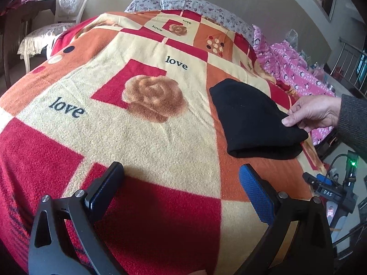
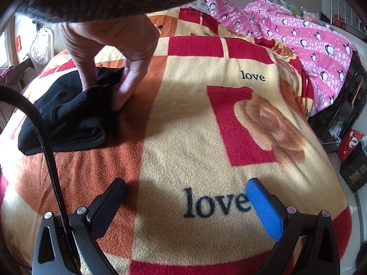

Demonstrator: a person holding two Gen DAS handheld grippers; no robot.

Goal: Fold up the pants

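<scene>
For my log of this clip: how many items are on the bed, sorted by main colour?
Black: 1, the folded pants, pinched at one corner by a bare hand
Red, orange and cream: 1, the "love" blanket
Pink: 1, the penguin-print quilt
Grey floral: 2, the pillows
Total: 5

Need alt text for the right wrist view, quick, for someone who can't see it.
A bare hand presses on folded black pants lying on a red, orange and cream blanket. The right tongs hang open and empty above it.
</scene>
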